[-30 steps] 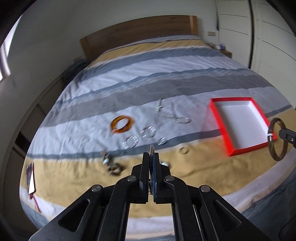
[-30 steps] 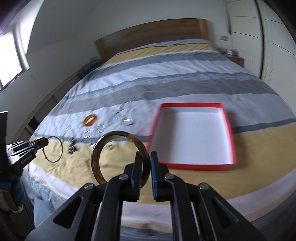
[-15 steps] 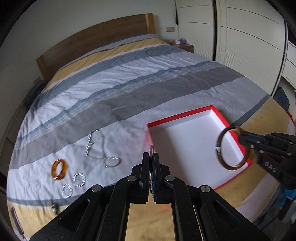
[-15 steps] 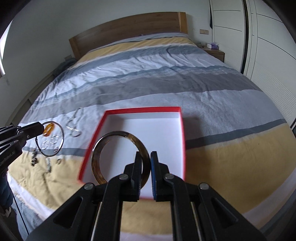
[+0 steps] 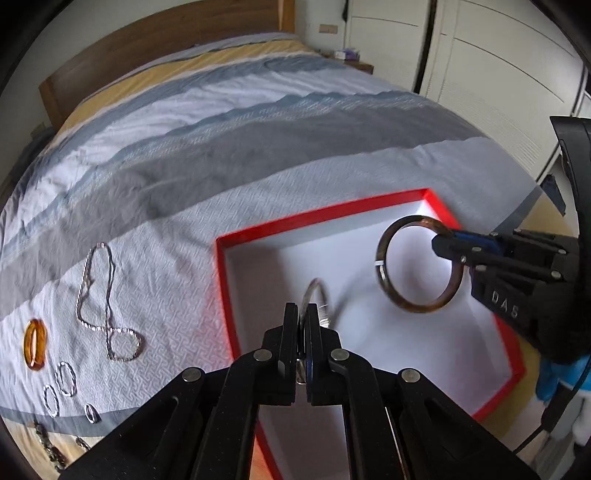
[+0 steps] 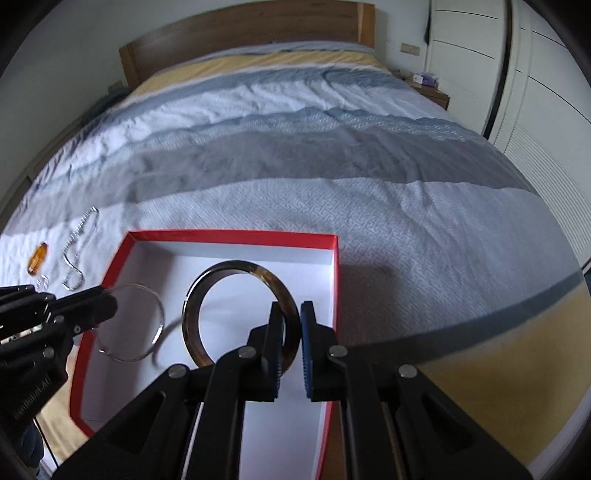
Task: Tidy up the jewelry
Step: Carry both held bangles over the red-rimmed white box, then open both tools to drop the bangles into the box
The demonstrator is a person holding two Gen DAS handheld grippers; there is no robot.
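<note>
— While both grippers hang over the red box [image 6: 334, 254] on the striped bed [image 6: 332, 155], what is each one carrying?

— The right gripper [image 6: 291, 332] pinches a thick brown bangle [image 6: 192, 317] by its rim; the ring stands up in front of the jaws, above the white floor of the box. From the left camera the same bangle [image 5: 384, 254] shows near the box's far right corner, clamped at its upper right edge.

— And the left one?

— The left gripper [image 5: 302, 332] is pressed tight on a thin silver bangle [image 5: 314, 291], seen edge-on between the fingers. In the right camera that hoop [image 6: 157, 302] hangs over the left part of the box, just beside the brown one; I cannot tell whether it touches the floor.

— What lies outside the box?

— On the bedspread to its left: a silver chain [image 5: 107, 295] in loops, an amber ring [image 5: 35, 343], and three small sparkly rings [image 5: 64, 376] near it. Dark chain pieces sit at the lower left edge, too blurred to name.

— Anything behind?

— A wooden headboard [image 6: 240, 33] and white wardrobe doors [image 5: 498, 74].
</note>
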